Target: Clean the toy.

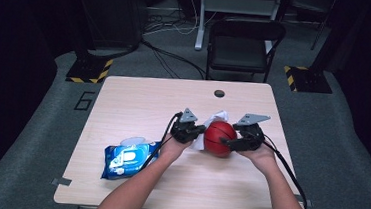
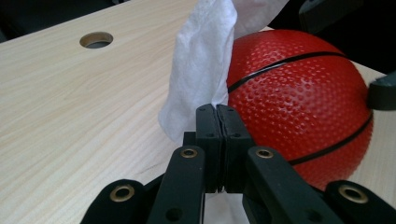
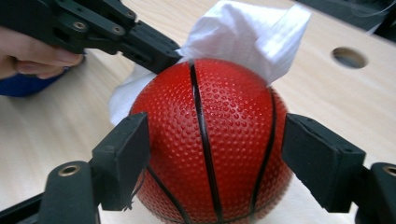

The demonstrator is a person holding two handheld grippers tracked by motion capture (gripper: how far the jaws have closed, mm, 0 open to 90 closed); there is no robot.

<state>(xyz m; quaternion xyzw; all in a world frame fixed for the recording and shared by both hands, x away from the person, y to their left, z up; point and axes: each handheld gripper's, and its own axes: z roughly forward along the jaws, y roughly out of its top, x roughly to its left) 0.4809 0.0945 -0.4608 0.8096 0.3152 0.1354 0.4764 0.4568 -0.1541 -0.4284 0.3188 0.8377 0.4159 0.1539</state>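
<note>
A red ball with black seams (image 1: 219, 137) (image 2: 299, 93) (image 3: 210, 140) rests on the wooden table (image 1: 138, 101), right of the middle. A white wipe (image 1: 220, 116) (image 2: 201, 60) (image 3: 247, 32) drapes over the ball's top and far side. My left gripper (image 1: 202, 131) (image 2: 217, 112) is shut on the wipe's lower edge, right against the ball's left side. In the right gripper view its black jaws (image 3: 159, 51) reach in from the upper left. My right gripper (image 1: 230, 138) (image 3: 219, 158) is open, with one pad close beside the ball on each side.
A blue pack of wipes (image 1: 129, 159) lies at the front left of the table, beside the left forearm. A round cable hole (image 1: 219, 93) (image 2: 96, 40) (image 3: 349, 57) sits near the far edge. A black chair (image 1: 243, 44) stands behind the table.
</note>
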